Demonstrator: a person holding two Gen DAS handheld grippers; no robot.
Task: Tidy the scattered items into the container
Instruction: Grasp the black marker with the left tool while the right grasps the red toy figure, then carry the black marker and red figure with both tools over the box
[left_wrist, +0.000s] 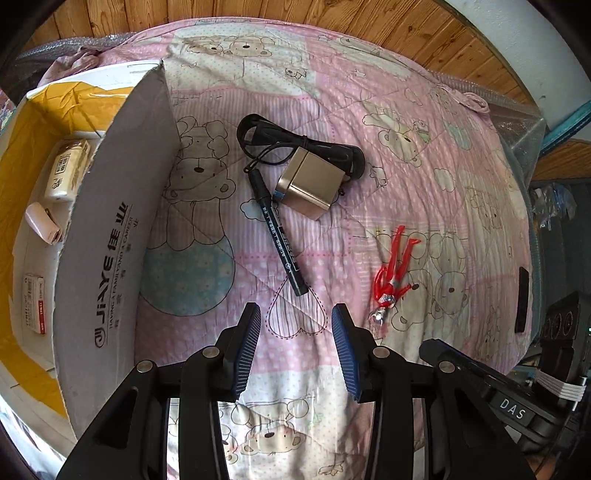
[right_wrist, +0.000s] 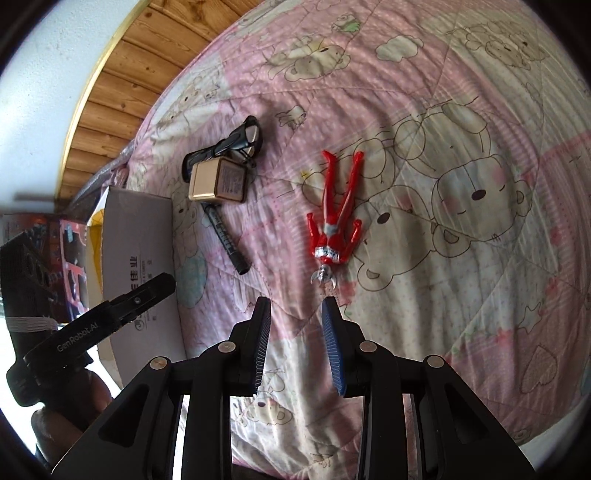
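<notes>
Bed (left_wrist: 369, 92) under pink bear-print quilt, wood-panelled wall (left_wrist: 258, 11) behind; left gripper (left_wrist: 296, 349) and right gripper (right_wrist: 295, 341) hovering, jaws apart, empty

"JIAYE" on box flap (left_wrist: 110, 258); "DAS", "GenRobot.AI" on grippers

A home bedroom: a bed (left_wrist: 369, 92) spread with a pink quilted cover printed with cartoon bears; warm wood-plank panelling (left_wrist: 332, 14) behind it; a plain white wall (right_wrist: 44, 74) to one side; a household cardboard box (left_wrist: 110, 240) resting on the bedding.
</notes>
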